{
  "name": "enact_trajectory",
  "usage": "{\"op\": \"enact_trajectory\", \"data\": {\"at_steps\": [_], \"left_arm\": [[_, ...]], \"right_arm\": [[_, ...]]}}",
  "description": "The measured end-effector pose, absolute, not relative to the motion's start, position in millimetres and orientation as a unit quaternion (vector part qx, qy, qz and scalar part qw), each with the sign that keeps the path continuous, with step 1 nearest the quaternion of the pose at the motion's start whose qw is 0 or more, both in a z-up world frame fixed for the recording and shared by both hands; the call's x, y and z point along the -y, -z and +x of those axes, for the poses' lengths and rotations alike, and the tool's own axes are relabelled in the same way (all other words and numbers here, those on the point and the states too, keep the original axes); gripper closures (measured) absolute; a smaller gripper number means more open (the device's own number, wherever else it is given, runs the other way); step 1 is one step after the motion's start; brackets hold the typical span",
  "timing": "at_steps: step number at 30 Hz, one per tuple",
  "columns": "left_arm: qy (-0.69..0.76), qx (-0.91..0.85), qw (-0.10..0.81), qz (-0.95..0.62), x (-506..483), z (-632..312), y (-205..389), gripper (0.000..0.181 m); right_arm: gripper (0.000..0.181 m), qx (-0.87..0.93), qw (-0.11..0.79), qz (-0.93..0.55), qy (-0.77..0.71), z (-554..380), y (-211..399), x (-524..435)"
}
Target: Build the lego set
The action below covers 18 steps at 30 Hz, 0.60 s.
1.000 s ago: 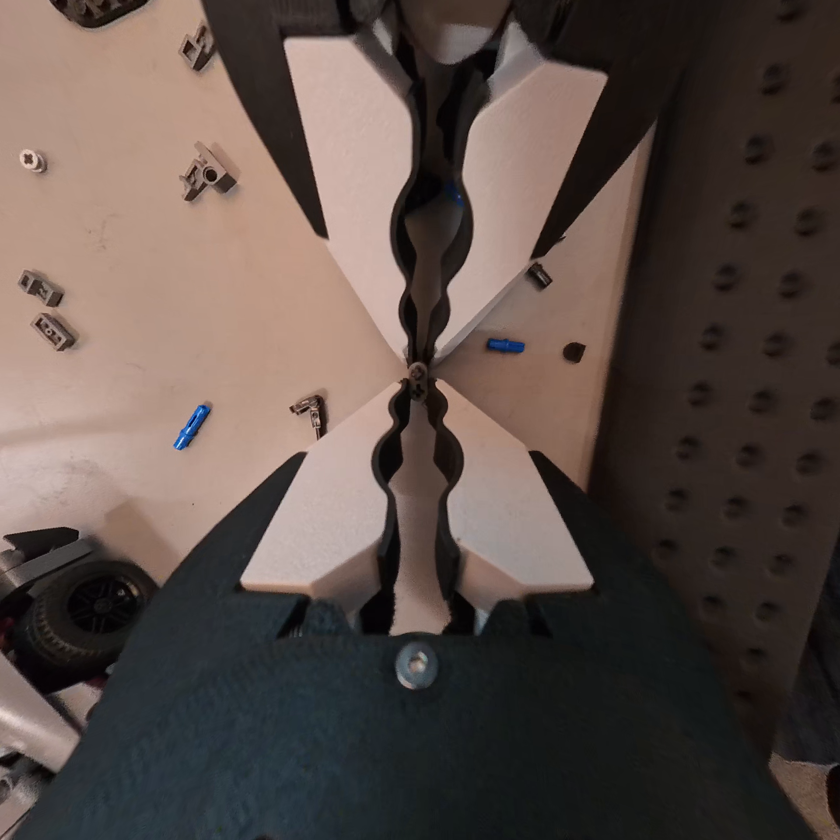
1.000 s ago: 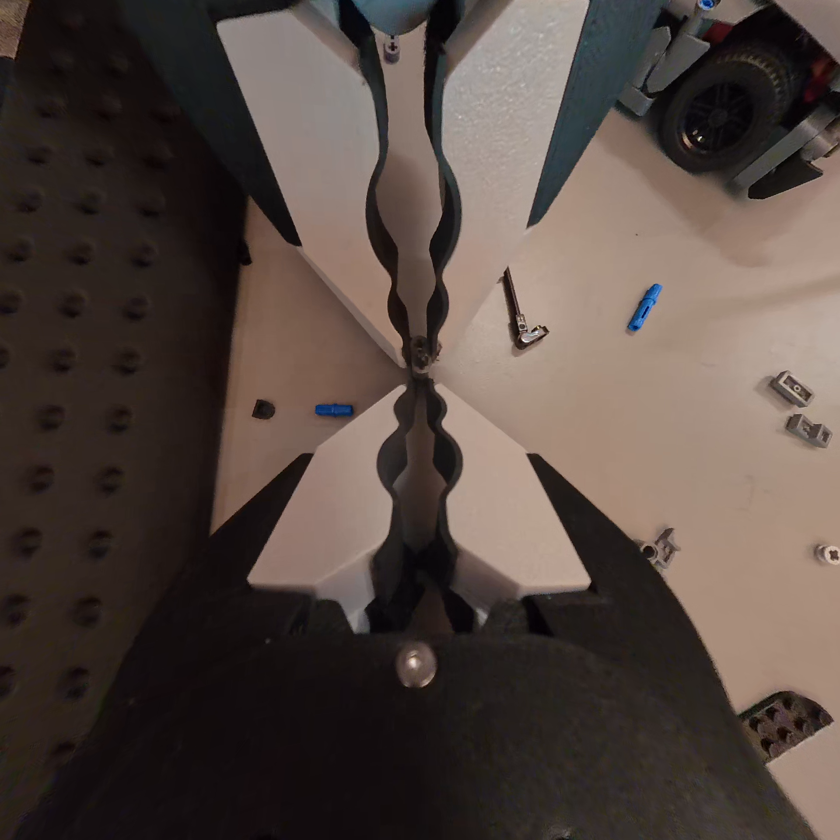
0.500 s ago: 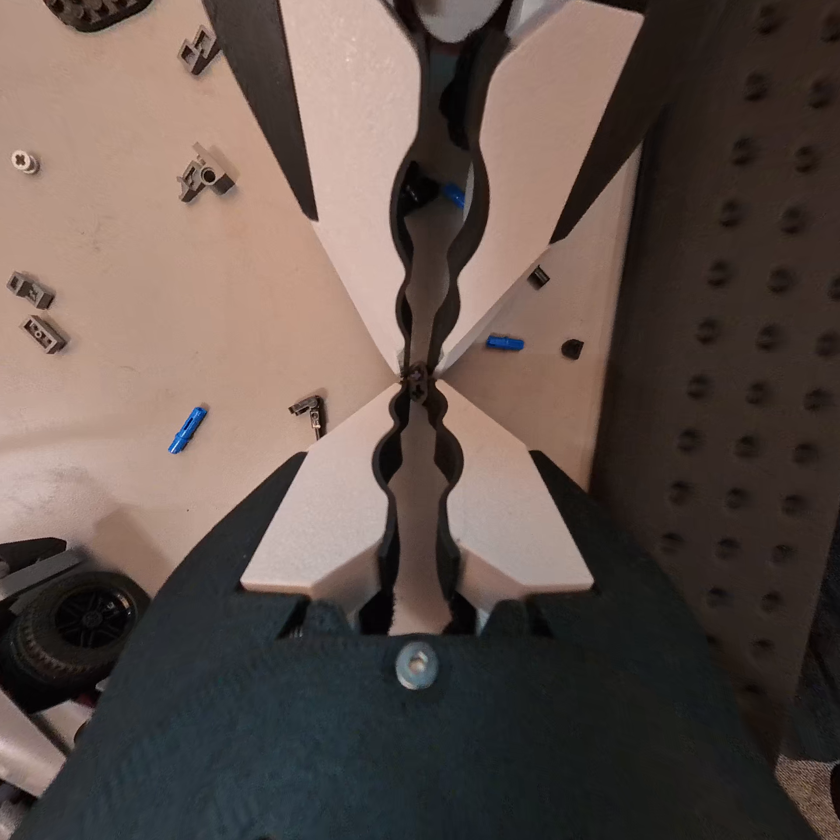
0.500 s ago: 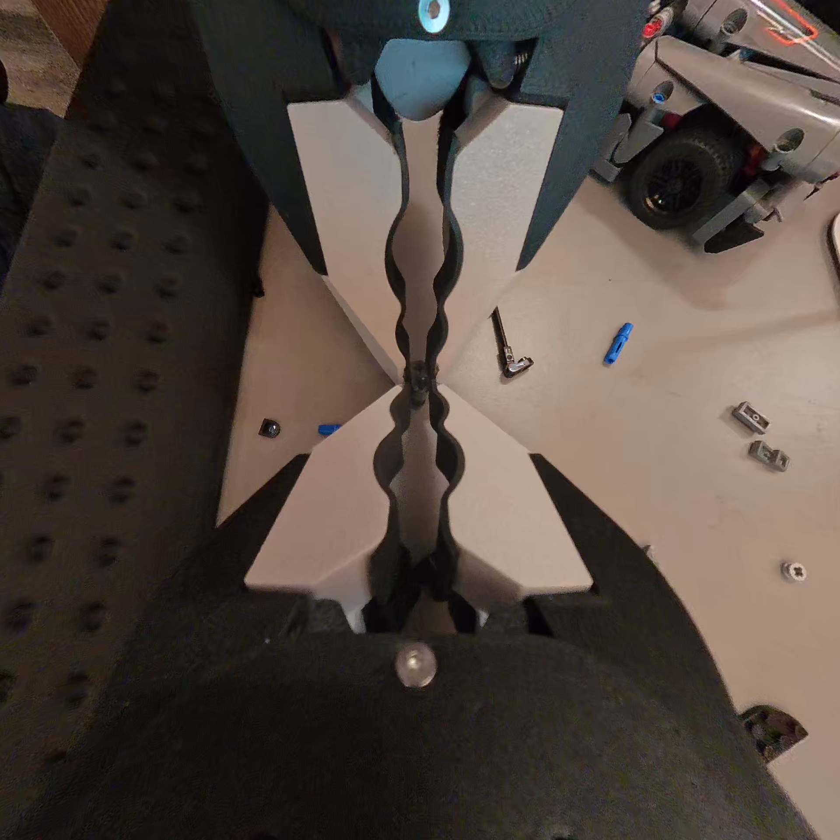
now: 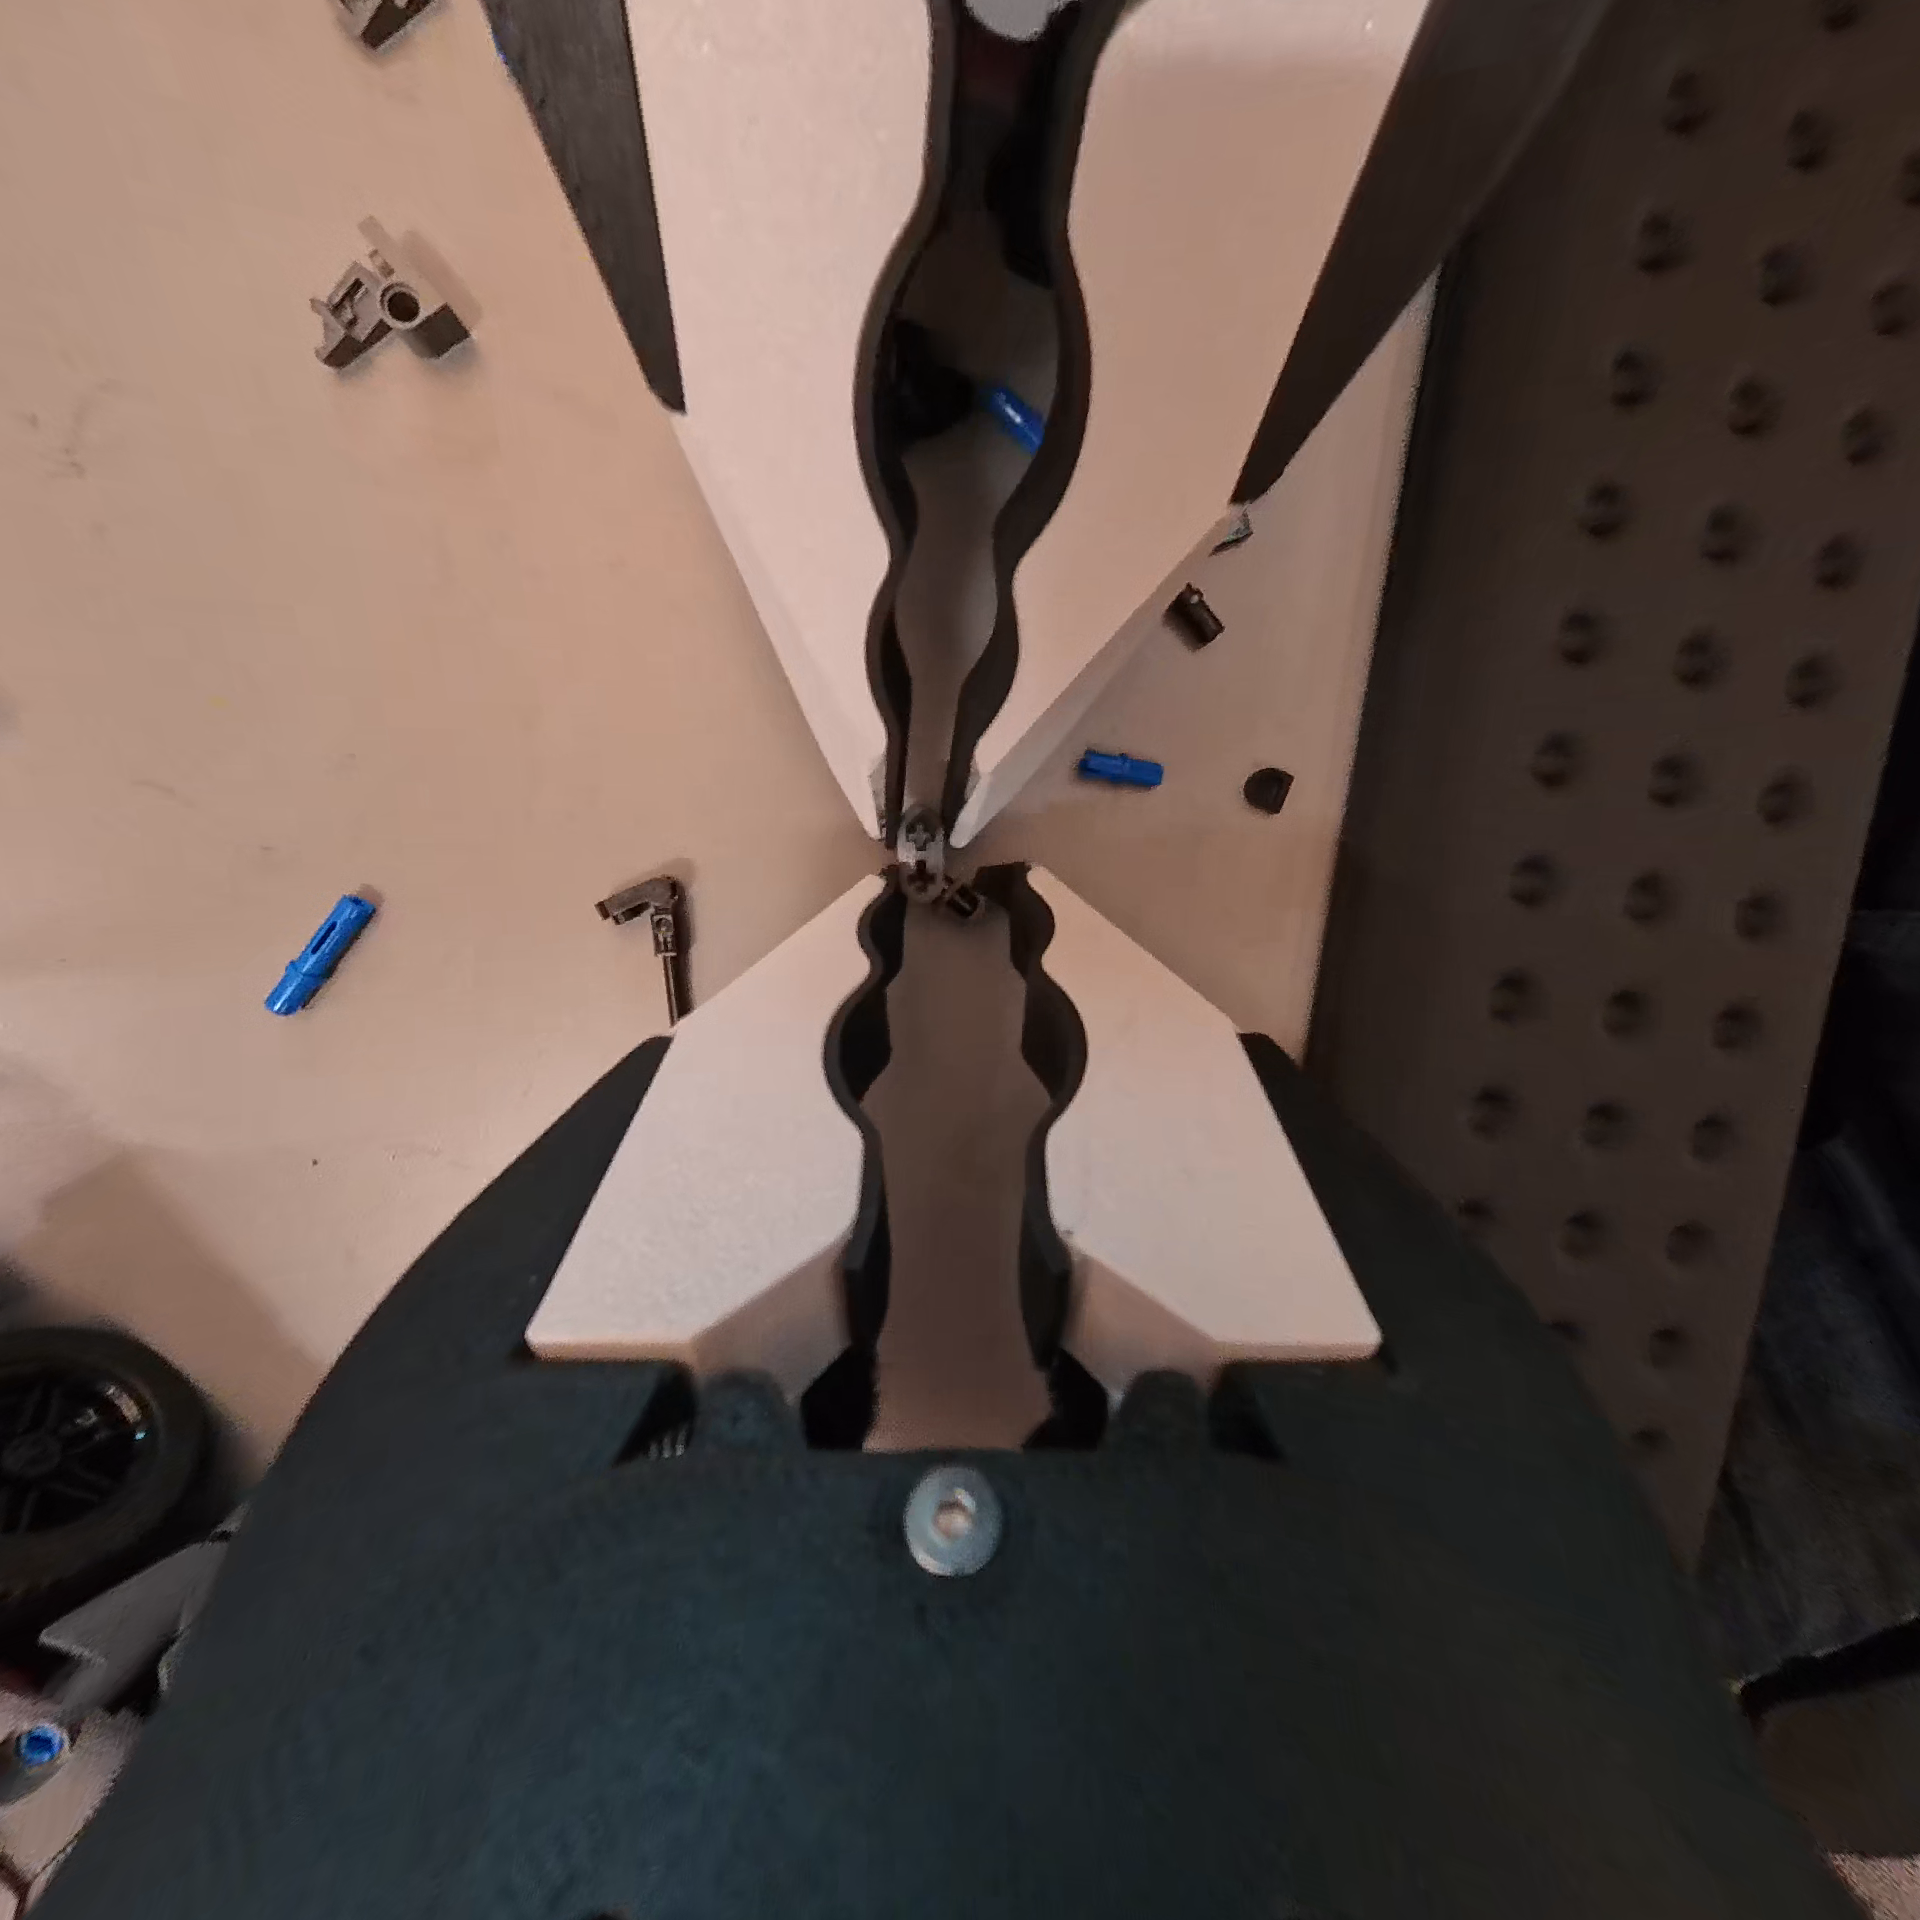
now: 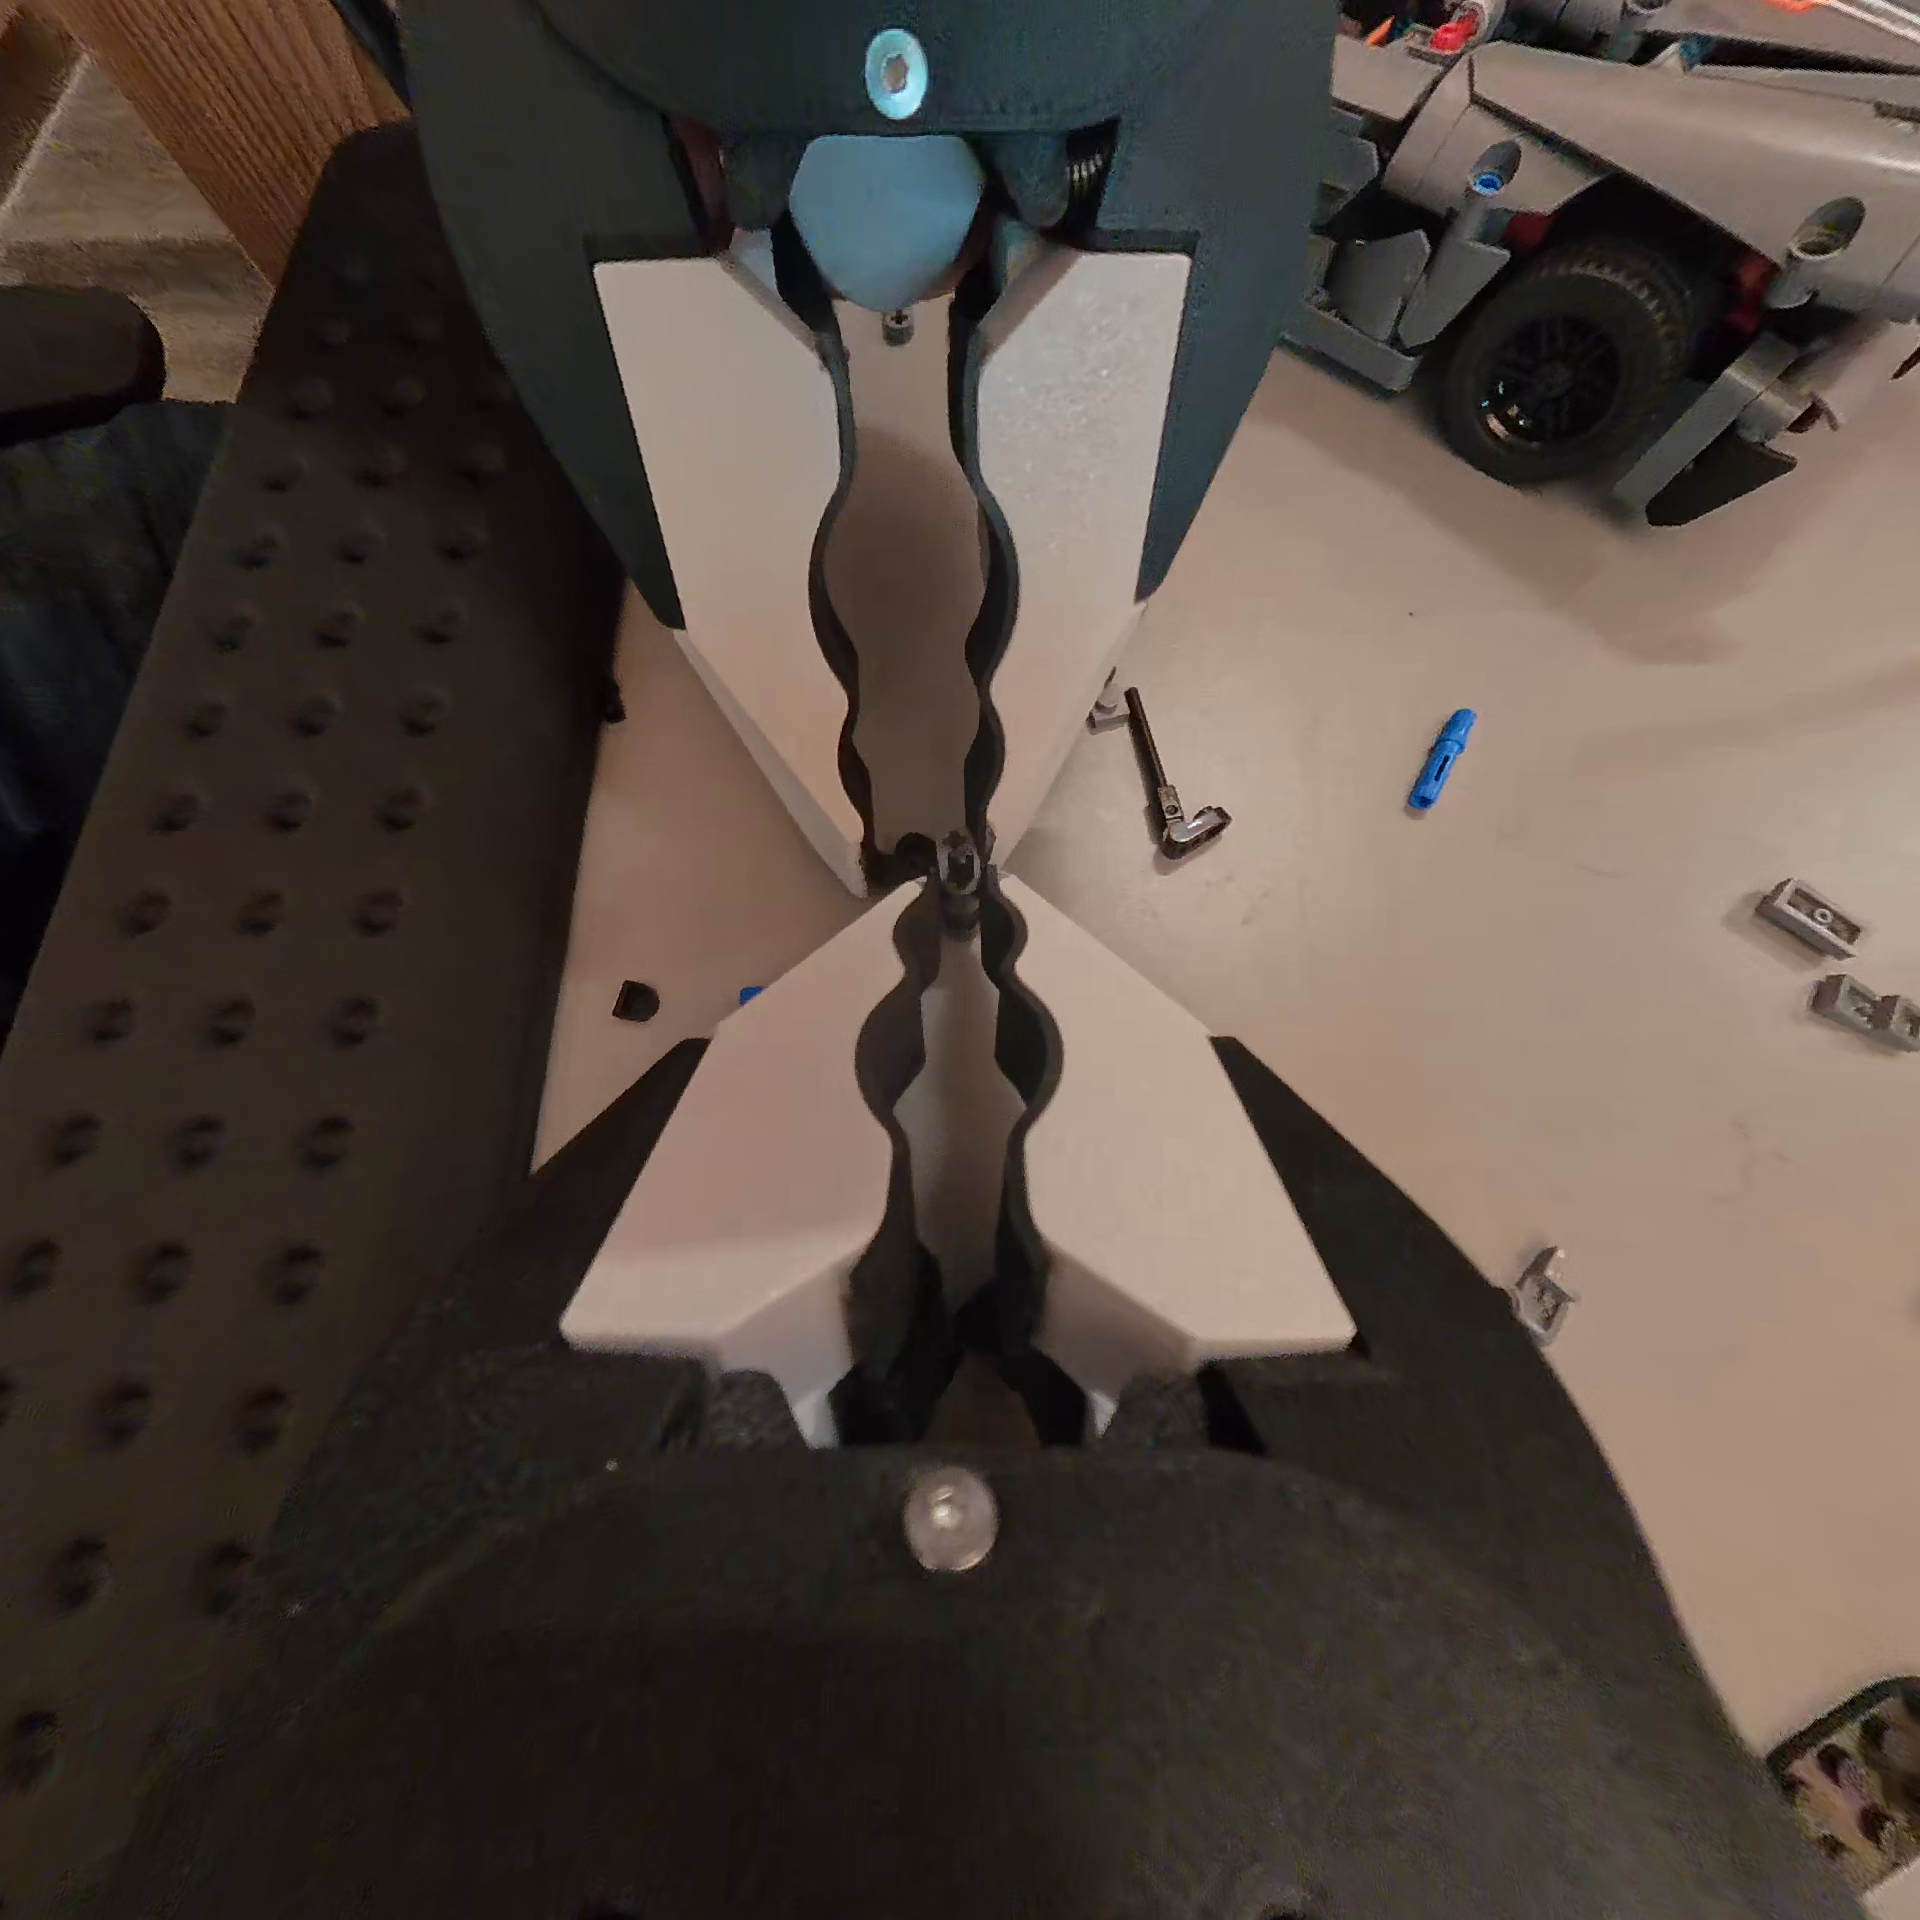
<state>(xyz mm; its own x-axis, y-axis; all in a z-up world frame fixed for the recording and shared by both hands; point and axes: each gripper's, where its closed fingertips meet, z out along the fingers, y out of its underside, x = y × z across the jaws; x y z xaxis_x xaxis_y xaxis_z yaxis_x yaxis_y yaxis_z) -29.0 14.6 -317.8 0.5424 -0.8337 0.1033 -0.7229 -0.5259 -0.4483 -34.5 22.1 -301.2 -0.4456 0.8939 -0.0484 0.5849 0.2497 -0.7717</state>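
Both tongs have pulled back a little since a moment ago, so the right view now shows more of the grey toy car with black wheels (image 6: 1558, 312). The left tongs (image 5: 928, 896) and right tongs (image 6: 961, 902) meet tip to tip above the pale desk (image 5: 416, 644). Each pair is pinched narrow on a tiny dark grey piece (image 5: 923, 836). The two bits look pushed together, but they are too small to tell if they are one piece or two.

Near the tiny piece, to its left in the left view, lies a thin dark rod with a bent end (image 5: 660, 925), and farther left a small blue pin (image 5: 320, 954). A second blue pin (image 5: 1119, 769) sits just right of the tips; the right view shows only a sliver of it. Only a wheel of the car shows in the left view. The black dimpled mat (image 6: 260, 831) runs along the desk edge.
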Motion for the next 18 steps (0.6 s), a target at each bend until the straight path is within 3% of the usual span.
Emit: {"op": "enact_trajectory", "data": {"at_steps": [18], "left_arm": [[0.164, -0.441, 0.199, -0.86, -18.7, -31.5, 318.4, 0.171]], "right_arm": [[0.177, 0.725, 0.174, -0.513, -0.425, -34.8, 296.8, -22.8]]}}
